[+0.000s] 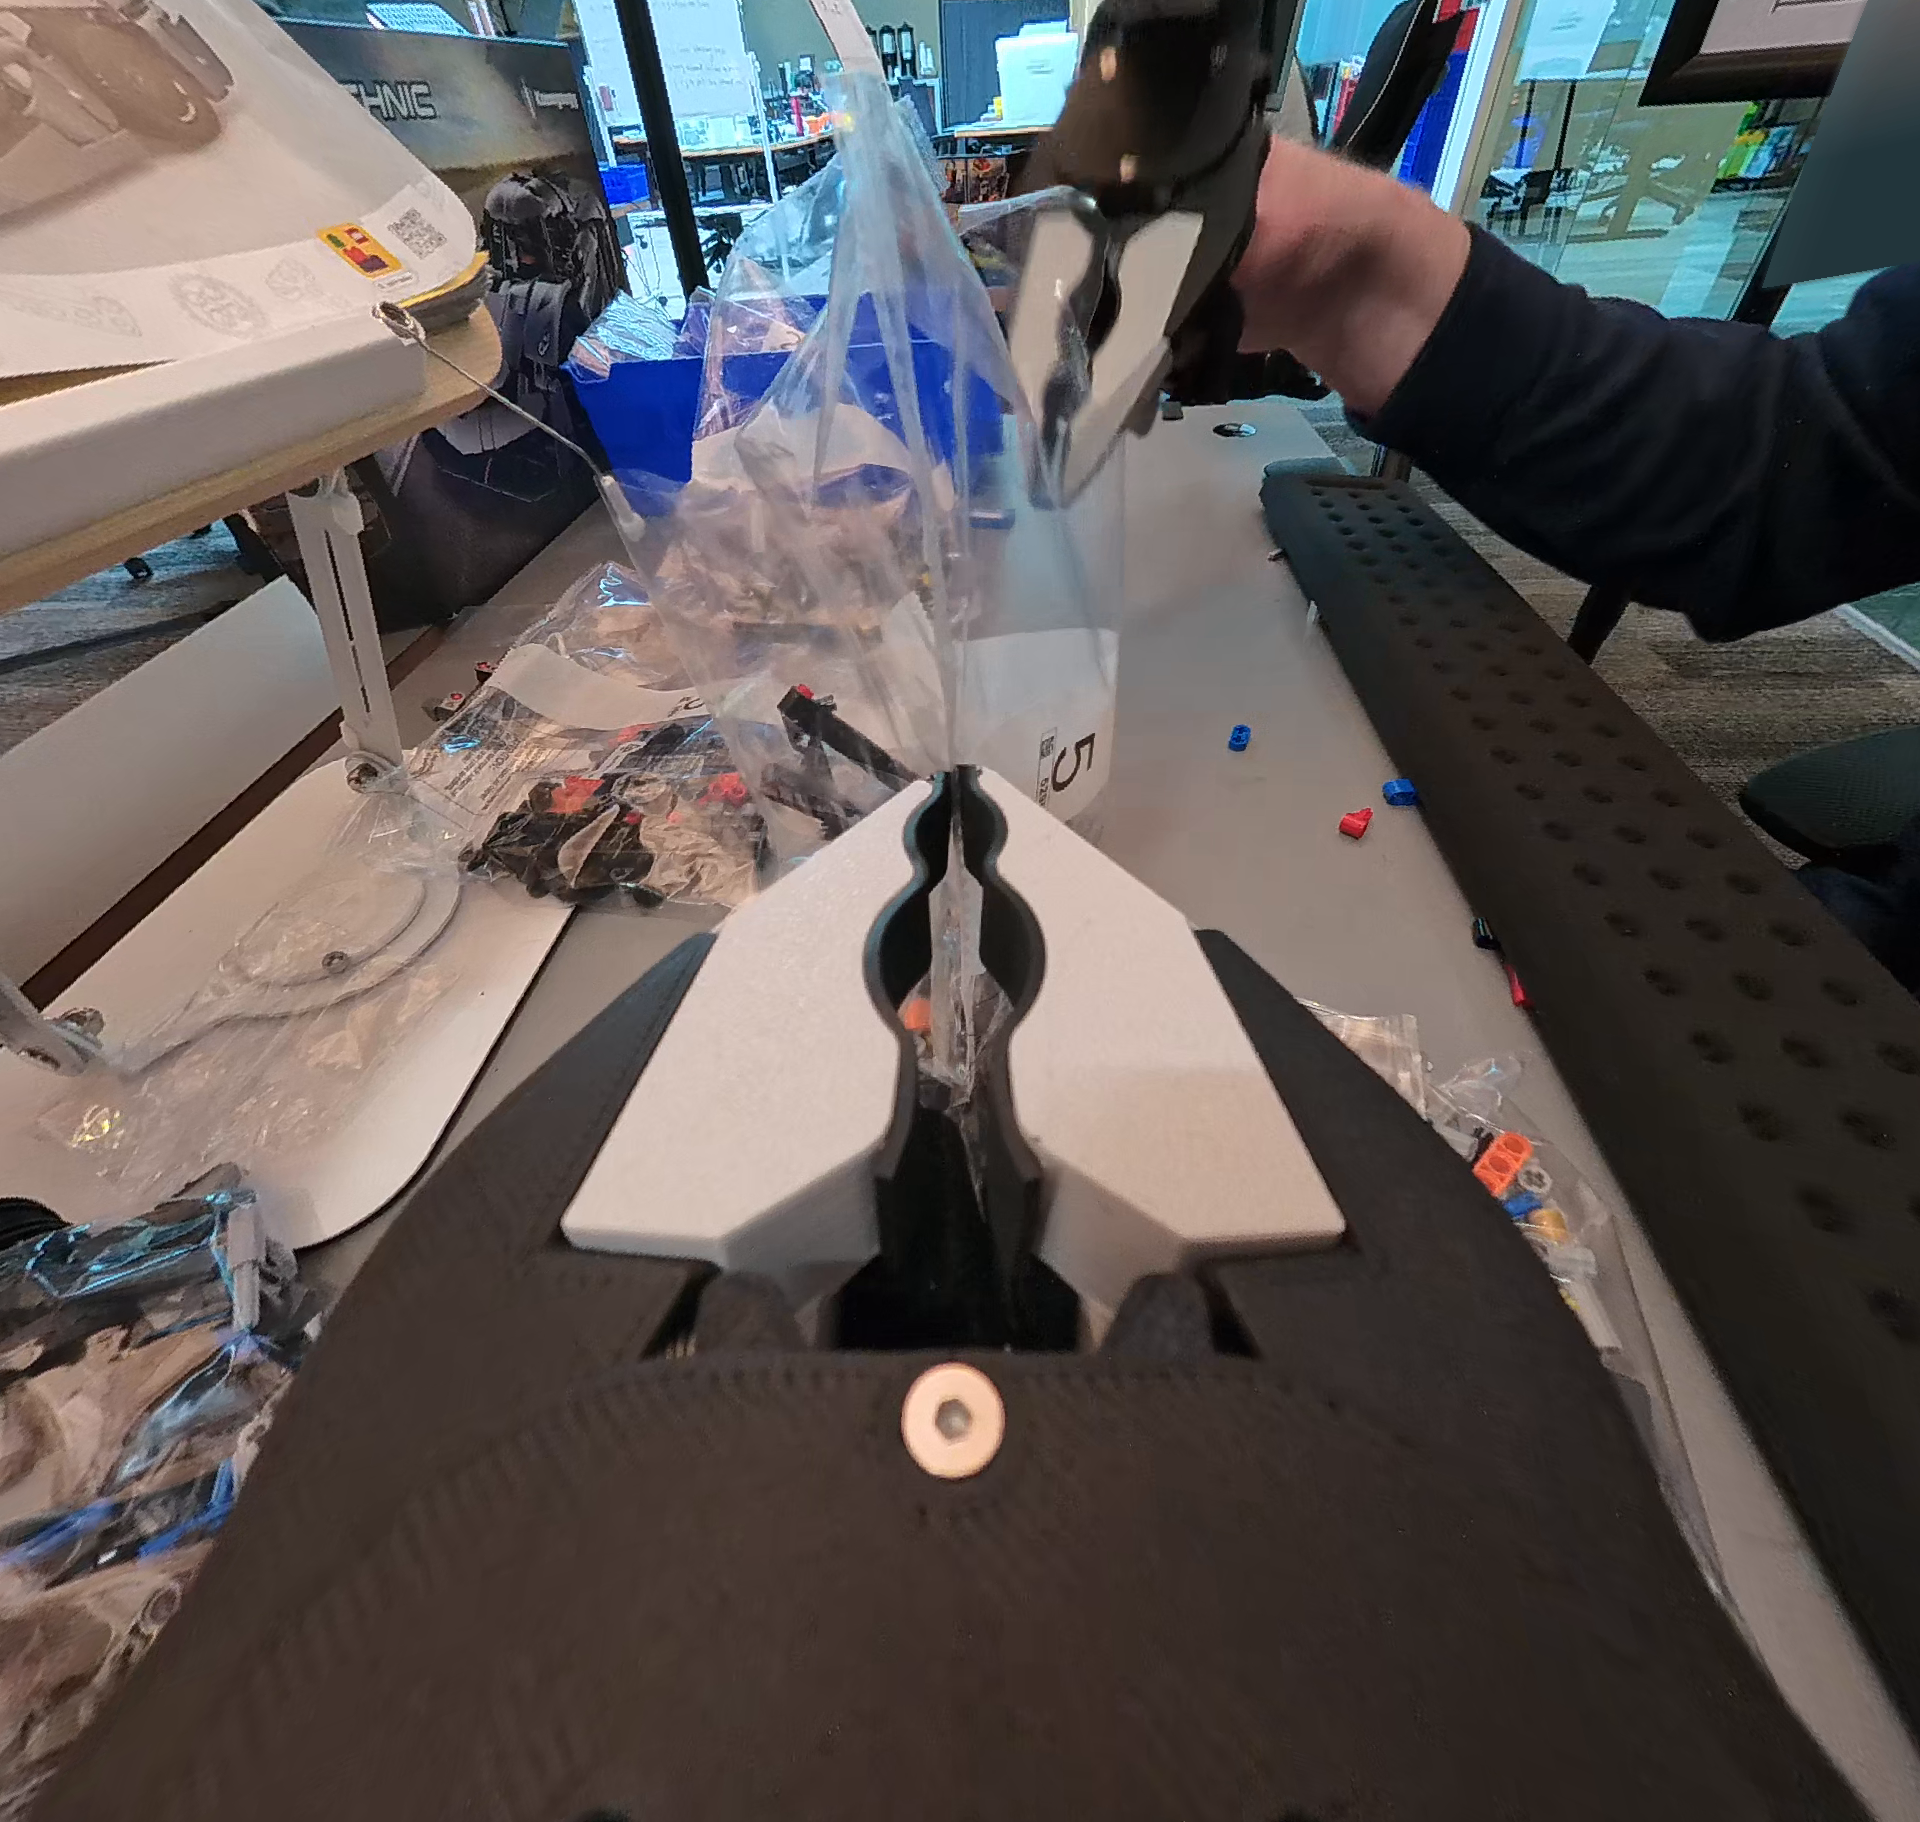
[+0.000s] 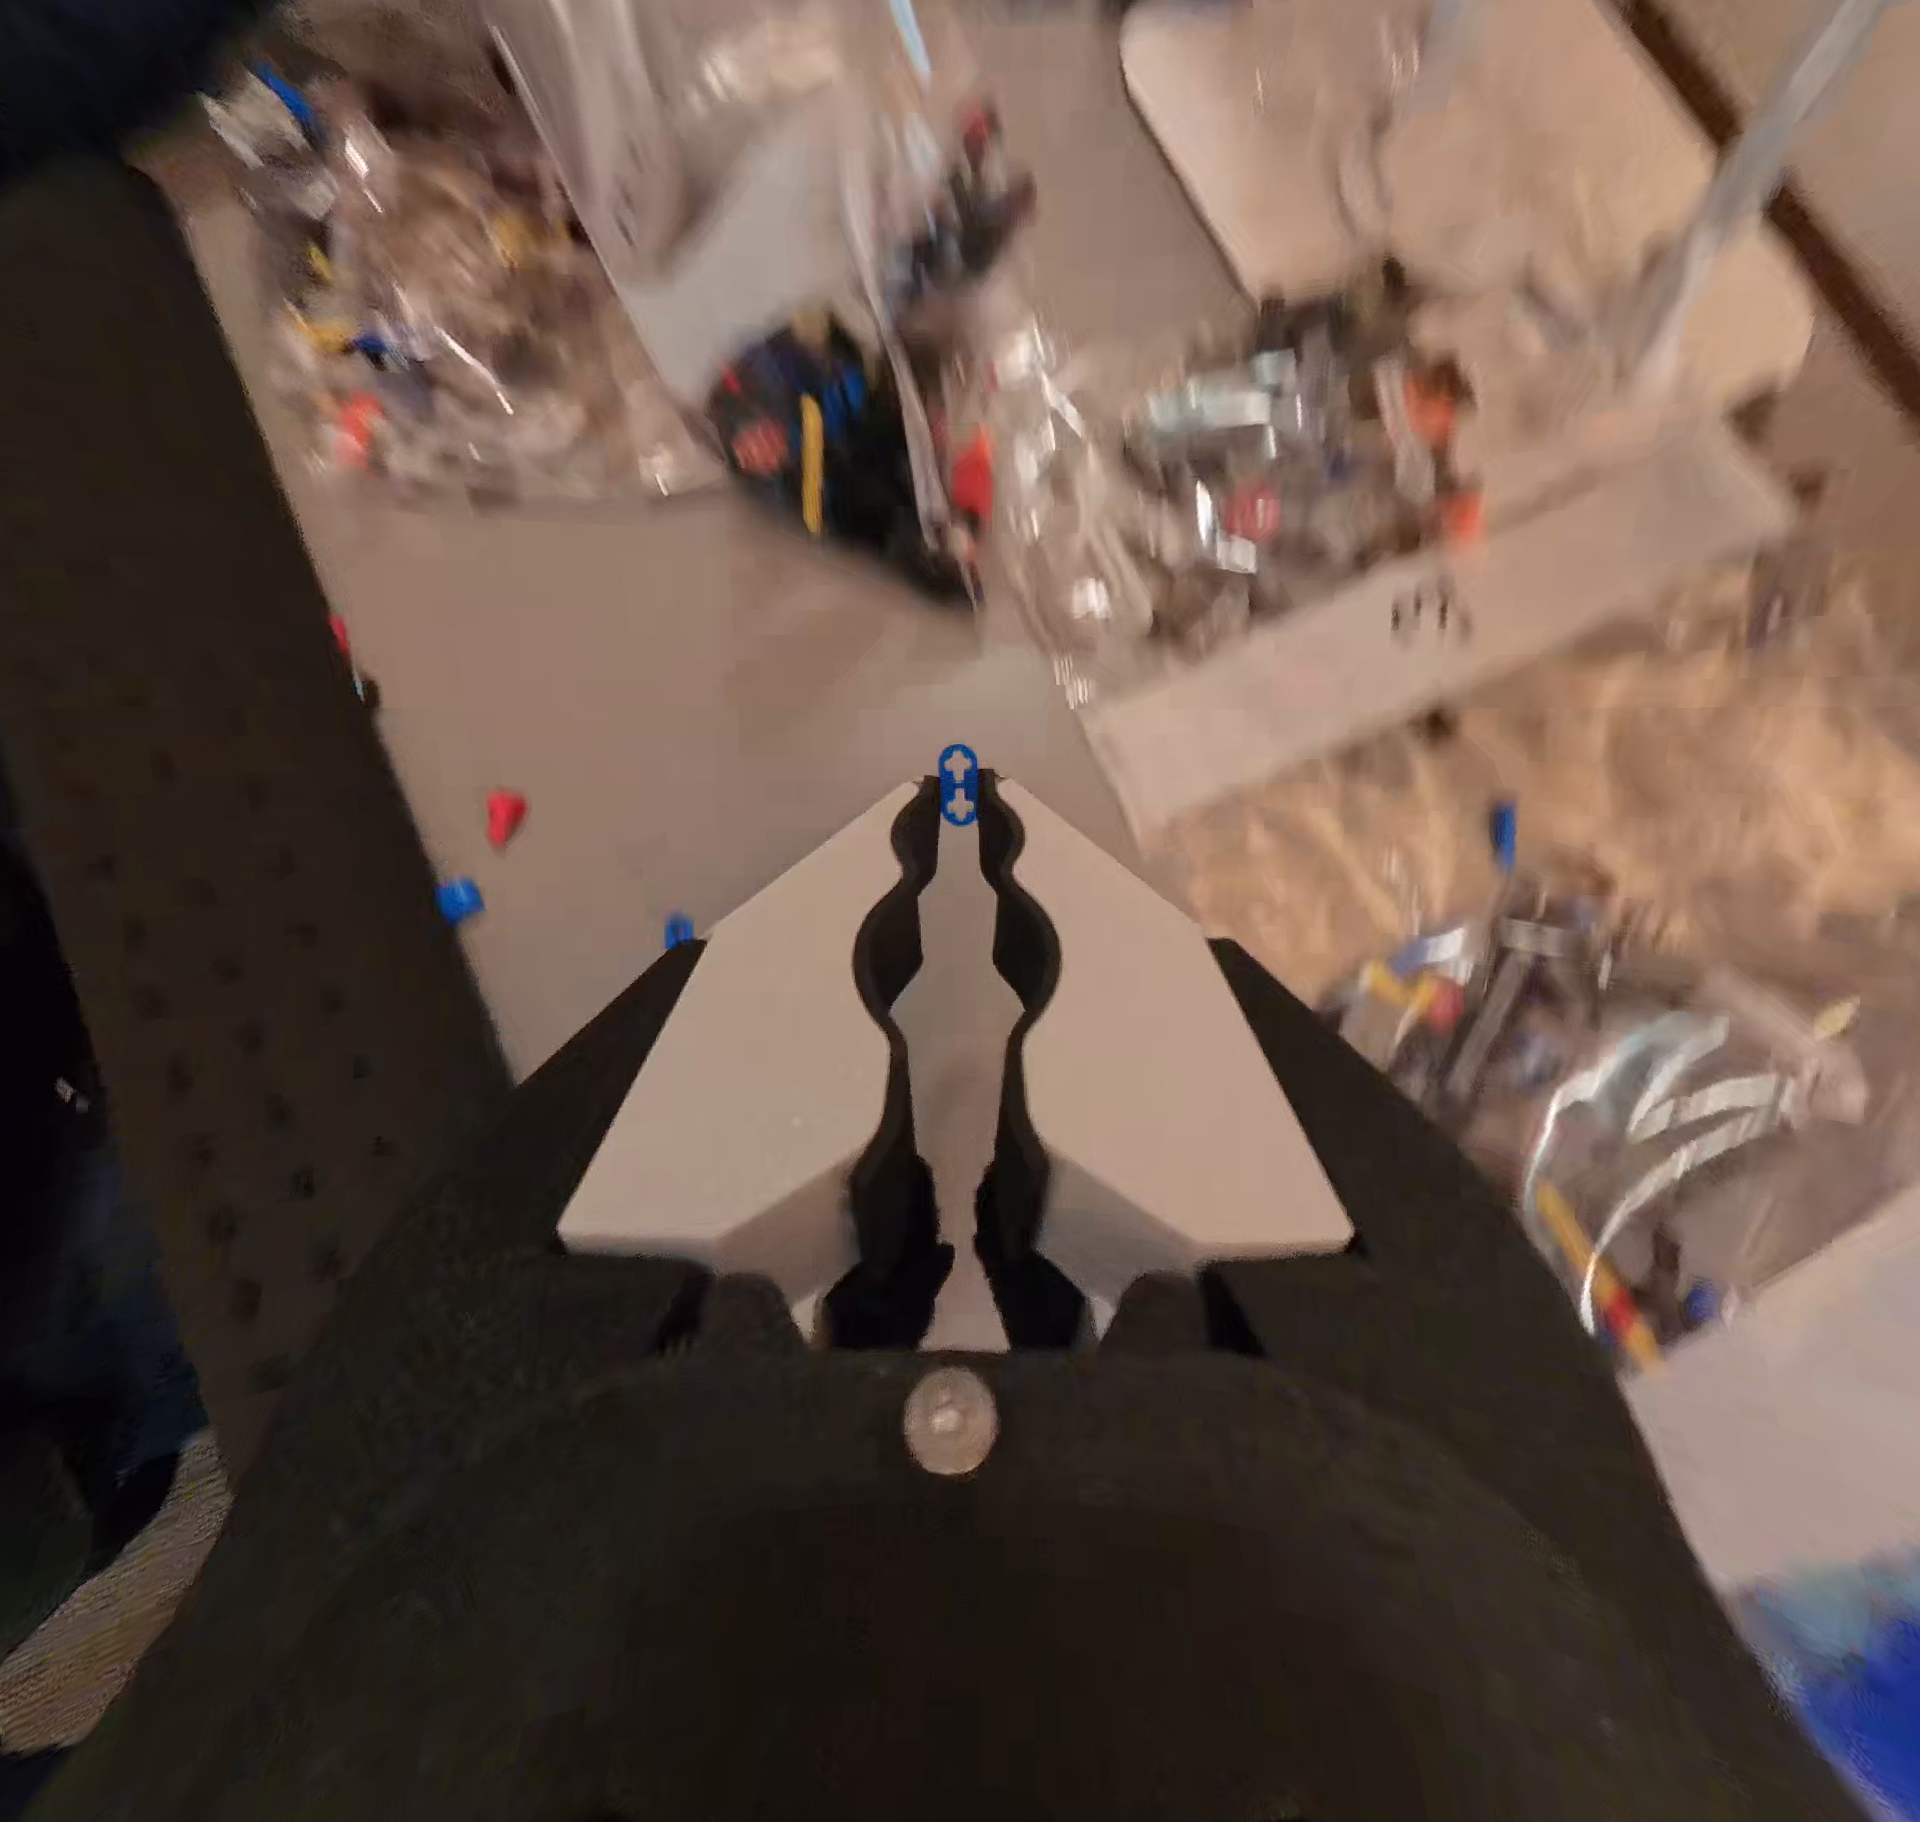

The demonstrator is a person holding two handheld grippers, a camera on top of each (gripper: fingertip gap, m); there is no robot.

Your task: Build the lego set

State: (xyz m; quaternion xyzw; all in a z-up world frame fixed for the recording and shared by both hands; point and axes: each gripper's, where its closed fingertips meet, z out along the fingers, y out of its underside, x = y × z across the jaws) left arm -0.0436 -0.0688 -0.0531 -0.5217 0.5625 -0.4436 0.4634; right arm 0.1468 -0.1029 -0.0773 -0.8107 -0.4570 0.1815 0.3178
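Right wrist view shows the right gripper (image 2: 958, 785) pinching a small blue lego piece (image 2: 958, 783) at frame centre; the left gripper (image 1: 961, 780) clamps a clear bag (image 1: 914, 484) mid-frame. A slack pinch could drop the piece.

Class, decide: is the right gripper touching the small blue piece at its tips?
Touching. The right wrist view shows the right gripper with its jaws closed on the small blue piece, which is pinched at the very tips and sticks out above them.

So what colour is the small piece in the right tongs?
Blue piece; clearest in the right wrist view.
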